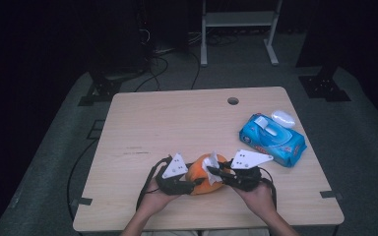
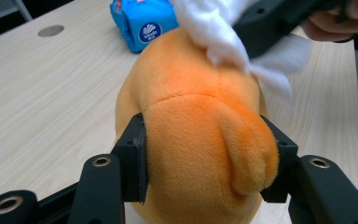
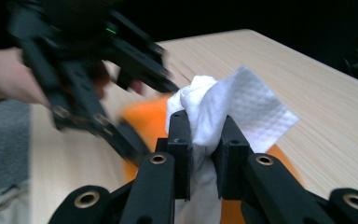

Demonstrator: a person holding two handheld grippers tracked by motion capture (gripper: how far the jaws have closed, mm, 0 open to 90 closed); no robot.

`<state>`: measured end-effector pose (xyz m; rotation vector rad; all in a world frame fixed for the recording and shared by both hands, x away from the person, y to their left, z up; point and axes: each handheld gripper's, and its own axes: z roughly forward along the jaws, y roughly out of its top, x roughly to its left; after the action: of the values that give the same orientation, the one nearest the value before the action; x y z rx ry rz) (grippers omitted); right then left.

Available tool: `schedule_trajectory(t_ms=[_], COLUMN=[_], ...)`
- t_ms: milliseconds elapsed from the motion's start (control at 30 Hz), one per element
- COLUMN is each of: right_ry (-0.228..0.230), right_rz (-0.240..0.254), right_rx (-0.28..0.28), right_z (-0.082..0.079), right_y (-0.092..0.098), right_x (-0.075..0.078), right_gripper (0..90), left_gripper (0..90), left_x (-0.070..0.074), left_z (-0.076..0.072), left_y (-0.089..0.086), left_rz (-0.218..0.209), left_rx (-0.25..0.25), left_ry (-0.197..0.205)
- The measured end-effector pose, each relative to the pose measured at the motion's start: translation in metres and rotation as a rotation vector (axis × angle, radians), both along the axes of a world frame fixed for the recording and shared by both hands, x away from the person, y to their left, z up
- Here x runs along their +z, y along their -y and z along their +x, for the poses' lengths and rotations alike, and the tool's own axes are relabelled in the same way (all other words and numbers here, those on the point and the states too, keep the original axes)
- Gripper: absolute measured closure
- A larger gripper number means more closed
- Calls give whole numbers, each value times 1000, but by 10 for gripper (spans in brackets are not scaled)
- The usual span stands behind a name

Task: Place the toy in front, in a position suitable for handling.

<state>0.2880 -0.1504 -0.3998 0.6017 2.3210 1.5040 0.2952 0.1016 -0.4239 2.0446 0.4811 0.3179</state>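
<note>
Two grippers in play. My left gripper is clamped on the one orange plush toy: both pads press into its soft sides, and a stubby orange flap of the toy hangs against the right pad. In the high view the same left gripper sits at the toy's left flank, toward the near edge of the pale wooden desk.

My right gripper is pinched narrow on one white crumpled paper wipe. The wipe bunches between the pads, fans out above them and trails below. From the high view the right gripper comes at the toy from the opposite side, with the wipe lying on the toy's top. The left gripper view shows that wipe touching the toy's upper far side, just beyond my left gripper.

Count on the desk: one plush toy, one wipe in hand, one blue soft pack of wet wipes with a white flip lid, well beyond my right gripper toward the far right, and one small white oval object just behind that pack. One round grommet hole near the far edge.

The other gripper is blurred in the right gripper view.
</note>
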Motion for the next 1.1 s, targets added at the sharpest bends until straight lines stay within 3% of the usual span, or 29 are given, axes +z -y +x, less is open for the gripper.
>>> schedule_trajectory(t_ms=[133, 233, 400, 467, 600, 700, 800, 867, 933, 1000, 1100], right_ry=[-43, -56, -64, -65, -81, -85, -122, -129, -129, -122, -78], right_rz=[-10, -9, -6, -3, 22, 32, 93, 101, 74, 51, 80], right_rx=[-47, -73, -84, -83, -87, -95, -85, -71, -67, -73, -64], right_z=[11, 16, 17, 18, 20, 20, 20, 19, 18, 18, 11], right_y=[13, 19, 21, 21, 22, 25, 27, 22, 16, 15, 14], right_x=[-10, -13, -14, -14, -14, -13, -15, -15, -16, -17, -5], right_gripper=[779, 778, 778, 779, 778, 778, 779, 779, 778, 778, 778], left_gripper=[257, 139, 106, 137, 387, 449, 474, 477, 476, 477, 480], left_x=[-6, -12, -20, -21, -11, 5, 24, 31, 27, 20, 21], left_z=[4, 5, 10, 9, 6, 0, -6, -9, -7, -3, -2], left_y=[1, 4, 2, 1, -3, -7, -13, -15, -15, -16, -15], left_rz=[-38, -22, -47, -54, -57, -96, -145, -122, -66, -47, -47], left_rx=[31, 46, 59, 53, 34, 27, 18, 18, 24, 23, 18], left_ry=[-25, -33, -81, -85, -47, 8, 55, 78, 62, 28, 26])
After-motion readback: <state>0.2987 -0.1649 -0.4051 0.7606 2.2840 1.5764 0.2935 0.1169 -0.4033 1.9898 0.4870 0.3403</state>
